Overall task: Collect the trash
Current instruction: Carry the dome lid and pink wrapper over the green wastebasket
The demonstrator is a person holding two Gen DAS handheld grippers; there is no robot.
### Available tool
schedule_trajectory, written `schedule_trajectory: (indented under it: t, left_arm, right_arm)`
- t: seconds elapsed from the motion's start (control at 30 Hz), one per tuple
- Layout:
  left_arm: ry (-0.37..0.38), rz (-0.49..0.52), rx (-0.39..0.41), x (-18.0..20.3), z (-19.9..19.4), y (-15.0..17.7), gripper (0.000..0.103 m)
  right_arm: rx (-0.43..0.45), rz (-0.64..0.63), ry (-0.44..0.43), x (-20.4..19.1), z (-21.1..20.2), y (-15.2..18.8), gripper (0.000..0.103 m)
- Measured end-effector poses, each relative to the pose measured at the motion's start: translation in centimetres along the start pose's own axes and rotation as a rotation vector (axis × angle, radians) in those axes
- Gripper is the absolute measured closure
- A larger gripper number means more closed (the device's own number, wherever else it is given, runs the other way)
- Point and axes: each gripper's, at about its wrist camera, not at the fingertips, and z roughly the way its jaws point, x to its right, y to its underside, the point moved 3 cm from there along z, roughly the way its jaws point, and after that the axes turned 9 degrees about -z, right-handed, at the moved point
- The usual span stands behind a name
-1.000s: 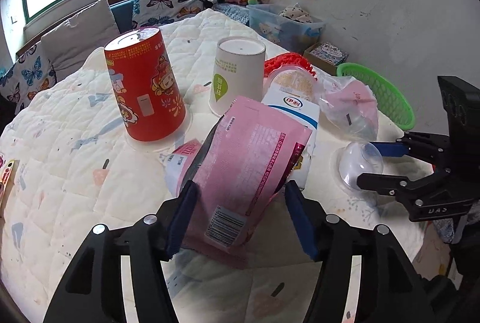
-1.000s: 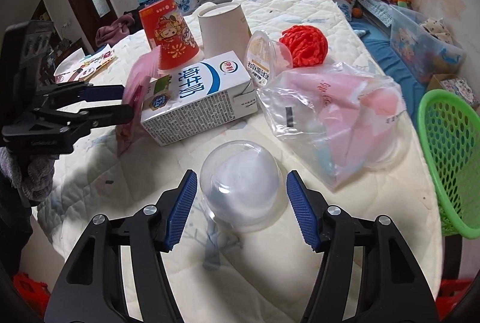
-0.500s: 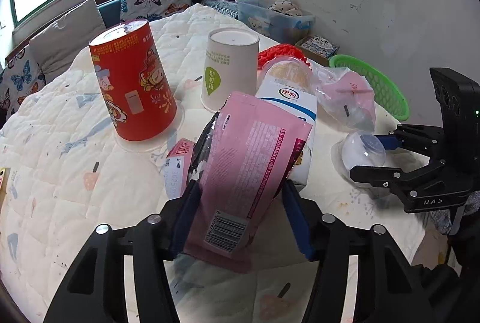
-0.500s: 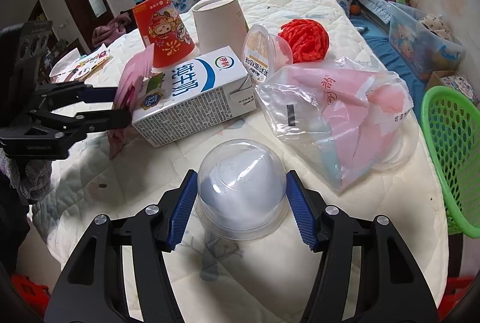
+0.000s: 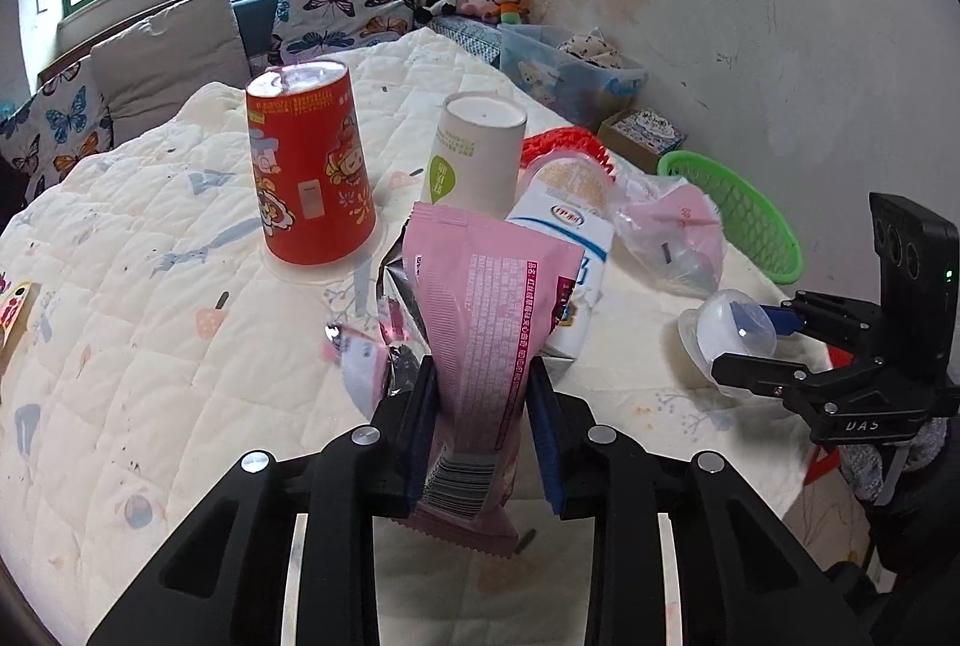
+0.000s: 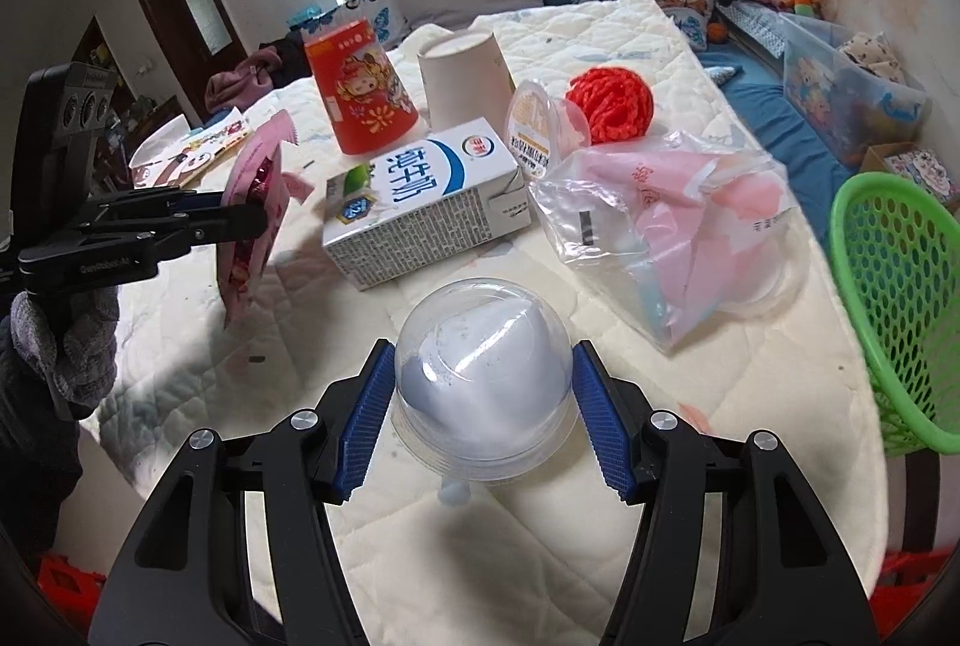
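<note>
Left tongs (image 5: pixel 483 430) have just pinched the pink wrapper (image 5: pixel 480 322); right tongs (image 6: pixel 480 409) already clamp the clear dome lid (image 6: pixel 480 376). Both pieces look ready for the green basket (image 6: pixel 894 298).

1. A quilted cloth cover (image 6: pixel 630 46), matt and stitched in squares, drapes the table.
2. The pink wrapper (image 5: pixel 486 322) looks like glossy plastic film with a silvery foil lining.
3. A clear dome lid (image 6: pixel 480 364) of smooth, shiny plastic reflects the window light.
4. The milk carton (image 6: pixel 420 208) is printed cardboard with a slight sheen.
5. The red cup (image 5: pixel 306 178) and white cup (image 5: pixel 474 154) appear to be paper.
6. At far right, a green basket (image 6: pixel 900 298) is perforated plastic; the clear bag (image 6: pixel 672 238) is crinkled film.
</note>
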Motion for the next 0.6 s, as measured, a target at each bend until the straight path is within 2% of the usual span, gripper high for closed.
schedule_trajectory:
  t: [0.27,0.6]
  left_arm:
    - [0.021,0.028,0.034,3.4,-2.7,-0.7,0.074]
    - [0.092,0.054,0.037,9.3,-1.1,-3.4,0.074]
  right_arm:
    - [0.047,0.028,0.034,1.8,-3.3,0.7,0.043]
    - [0.089,0.096,0.137,8.0,-7.4,1.8,0.043]
